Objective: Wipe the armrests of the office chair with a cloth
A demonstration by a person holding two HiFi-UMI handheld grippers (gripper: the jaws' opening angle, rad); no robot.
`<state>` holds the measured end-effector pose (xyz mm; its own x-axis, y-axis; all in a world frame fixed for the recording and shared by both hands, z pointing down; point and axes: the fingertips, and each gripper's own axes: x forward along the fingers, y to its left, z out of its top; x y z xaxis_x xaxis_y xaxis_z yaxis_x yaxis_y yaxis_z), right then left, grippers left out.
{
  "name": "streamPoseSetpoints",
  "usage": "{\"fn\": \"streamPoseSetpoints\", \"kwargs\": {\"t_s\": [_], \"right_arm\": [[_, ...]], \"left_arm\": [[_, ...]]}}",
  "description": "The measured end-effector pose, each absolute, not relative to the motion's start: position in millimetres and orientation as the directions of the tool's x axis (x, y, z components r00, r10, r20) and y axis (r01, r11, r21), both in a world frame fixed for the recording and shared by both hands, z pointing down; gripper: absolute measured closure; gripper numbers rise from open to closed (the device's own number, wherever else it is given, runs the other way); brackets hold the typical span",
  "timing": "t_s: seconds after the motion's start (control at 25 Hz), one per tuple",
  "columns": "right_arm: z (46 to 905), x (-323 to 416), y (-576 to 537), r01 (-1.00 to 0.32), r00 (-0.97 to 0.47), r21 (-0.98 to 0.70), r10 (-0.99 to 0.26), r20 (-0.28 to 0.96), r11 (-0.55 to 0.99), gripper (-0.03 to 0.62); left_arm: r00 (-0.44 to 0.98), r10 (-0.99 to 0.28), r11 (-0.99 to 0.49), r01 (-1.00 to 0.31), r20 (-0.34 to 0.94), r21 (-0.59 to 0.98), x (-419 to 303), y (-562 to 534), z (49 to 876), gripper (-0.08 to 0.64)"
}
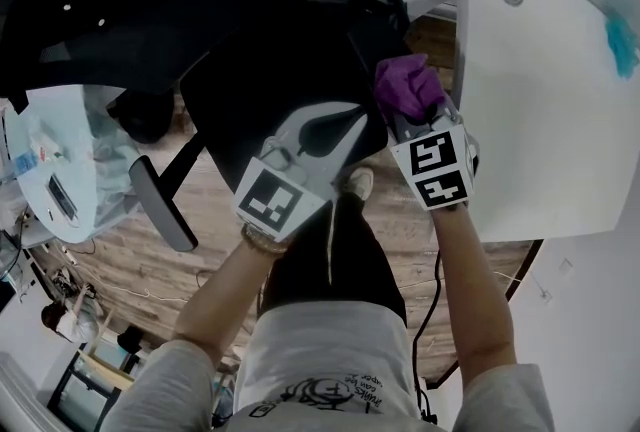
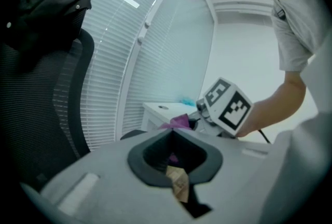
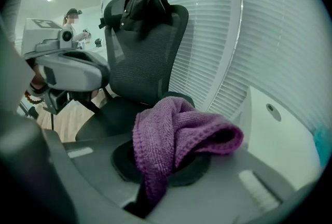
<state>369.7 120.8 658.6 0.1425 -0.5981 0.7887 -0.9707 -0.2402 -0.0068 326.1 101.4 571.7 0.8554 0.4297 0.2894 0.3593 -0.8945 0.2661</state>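
- Cloth (image 3: 176, 135), purple and nubby, sat bunched in a loose knot at the lower middle of the right gripper view. The right gripper (image 1: 415, 120) was clenched on it, and one tail hung down between the jaws.
- The left gripper (image 1: 320, 135), at the lower centre of the head view, had its jaws pressed together on nothing. Its shell was smooth and grey, with dark rubbery pads that met in a point.
- The step in hand looked like the approach. The cloth was carried toward an armrest, and no view showed it touching one.
- The near armrest (image 1: 378, 15) was the black padded shape just above the cloth in the head view, beside the desk (image 1: 540, 120).
- The next move would call for lowering the cloth onto that pad and rubbing along its length. Spreading the wad flatter first would help, since a ball touches only a small patch.
- The far armrest (image 1: 160, 205) was a long rounded pad with a dull grey sheen at the left of the head view, well apart from the cloth. It would probably come second.
- The seat (image 1: 280, 70) was matte black and broad. The free left gripper could steady it if it swivelled under the rubbing.
- The backrest (image 3: 145, 62) was curved black mesh in a hard frame. A limp black jacket (image 3: 142, 2) lay draped over its top.
- The desk was white, smooth and square-cornered, with a round grommet.
- The blinds (image 3: 270, 36) behind were thin white slats, finely ribbed.
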Motion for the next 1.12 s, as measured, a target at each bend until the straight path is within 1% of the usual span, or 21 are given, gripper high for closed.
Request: {"fn": "streamPoseSetpoints", "kwargs": {"t_s": [0.32,0.56,0.96,1.12], "right_arm": [[664,401,63,-0.967,0.138,-0.034,-0.633,0.762,-0.251,0.561],[667,416,35,-0.973,0.152,0.004,-0.630,0.762,-0.229,0.562],[663,406,54,-0.977,0.126,-0.008,-0.612,0.781,-0.211,0.563],[662,394,74,-0.971,0.122,-0.035,-0.619,0.776,-0.235,0.563]], "left_arm": [[0.861,0.417,-0.900,0.346,0.292,0.265,316,96,567,0.558],[0.864,0.409,-0.903,0.336,0.295,0.267,310,96,564,0.558],[0.862,0.408,-0.905,0.337,0.300,0.261,307,102,562,0.558],[0.864,0.406,-0.905,0.335,0.298,0.261,307,102,561,0.558]]}}
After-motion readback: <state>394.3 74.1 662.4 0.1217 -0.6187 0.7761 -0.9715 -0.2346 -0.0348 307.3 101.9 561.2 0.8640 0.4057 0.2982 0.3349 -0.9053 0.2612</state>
